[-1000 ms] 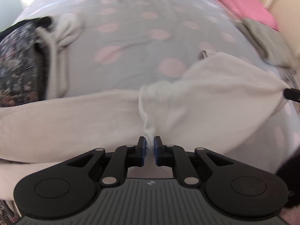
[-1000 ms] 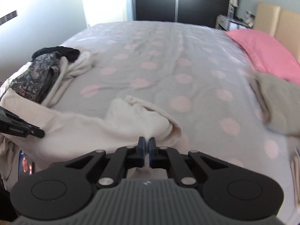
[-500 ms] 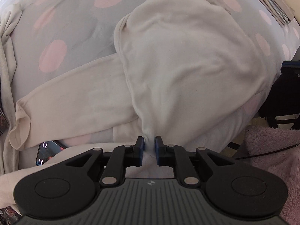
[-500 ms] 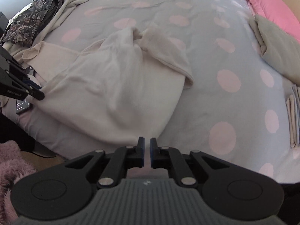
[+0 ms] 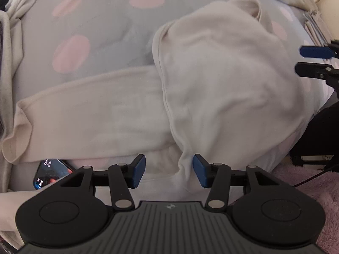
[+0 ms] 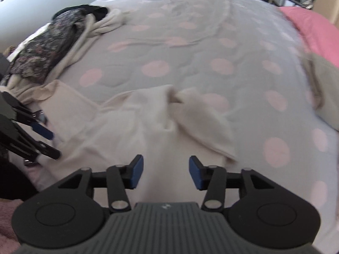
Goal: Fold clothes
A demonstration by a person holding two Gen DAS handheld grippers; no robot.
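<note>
No brand name or legible writing is showing anywhere; the small emblem on each gripper's ribbed grey body is too small to read, and the lit screen of the dark smartphone (image 5: pixel 52 174) lying at the bed's near edge is showing only blurred marks.

The cream long-sleeved soft sweatshirt (image 5: pixel 222 84) is lying on the bed near its front edge, one sleeve stretching out to the left in the left wrist view and the body bunching in a mound to the right. The left gripper (image 5: pixel 169 170) is pointing steeply down at it; its jaws have just been opening and are now standing released, with a hanging fold of the sweatshirt's hem between them, brushing the right blue pad but not being pinched. The right gripper (image 6: pixel 166 172) is hovering over the garment's other side; its jaws have also just been opening and are standing apart over the cloth, gripping nothing.

The bed is wearing a grey quilted cover with pale pink dots (image 6: pixel 190 53). A pile of clothes, dark floral fabric over cream cloth (image 6: pixel 48 44), is sitting at its far left corner, a pink pillow (image 6: pixel 307 27) is lying at the right, and a beige folded garment (image 6: pixel 326 89) is resting just below it. A fluffy pink rug (image 5: pixel 313 190) is covering the floor beside the bed. Dark wardrobe doors are standing behind.
</note>
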